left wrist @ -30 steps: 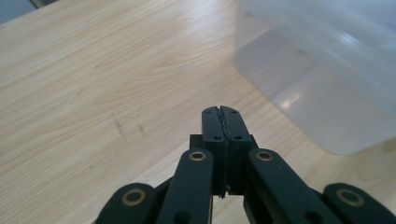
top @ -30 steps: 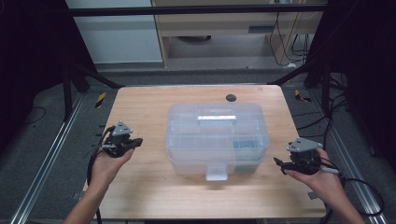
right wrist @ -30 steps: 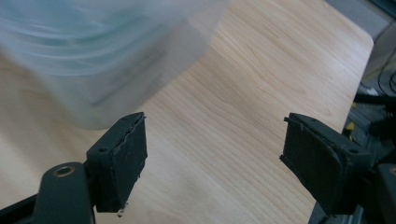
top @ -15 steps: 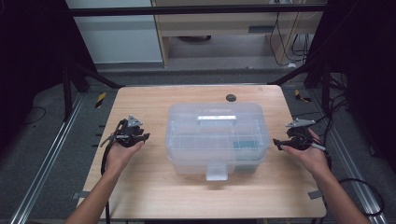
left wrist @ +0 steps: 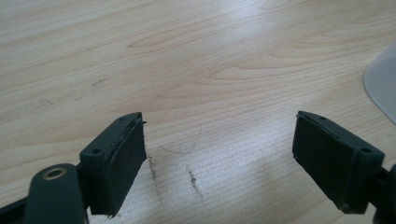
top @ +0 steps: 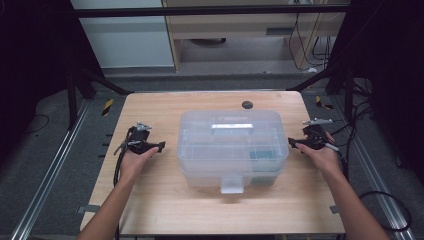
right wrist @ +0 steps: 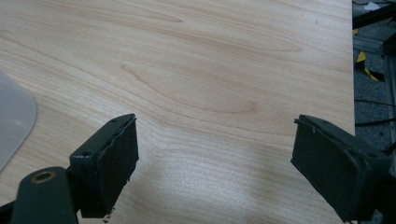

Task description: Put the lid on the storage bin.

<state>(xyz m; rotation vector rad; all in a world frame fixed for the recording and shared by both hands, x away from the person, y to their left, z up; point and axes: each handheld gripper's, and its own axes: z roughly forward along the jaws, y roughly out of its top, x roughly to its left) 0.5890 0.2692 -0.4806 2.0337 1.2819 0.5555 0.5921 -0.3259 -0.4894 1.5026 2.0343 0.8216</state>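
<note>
Pale wood-grain worktop (top: 165,200) carries a clear rounded plastic box (top: 232,145) between the left hand-held gripper (top: 159,146) and right hand-held gripper (top: 291,143), both wide open, empty.

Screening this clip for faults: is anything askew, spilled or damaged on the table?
Nothing stands out. The clear plastic box sits square and closed mid-table, with the left tool and right tool open beside it. The wooden table bears only faint scuffs.

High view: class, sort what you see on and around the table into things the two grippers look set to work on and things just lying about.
Job, judging by the grippers flanking it:
clear box
left gripper, open
right gripper, open

Lying about:
black disc on the table
yellow-black tape on the floor
</note>
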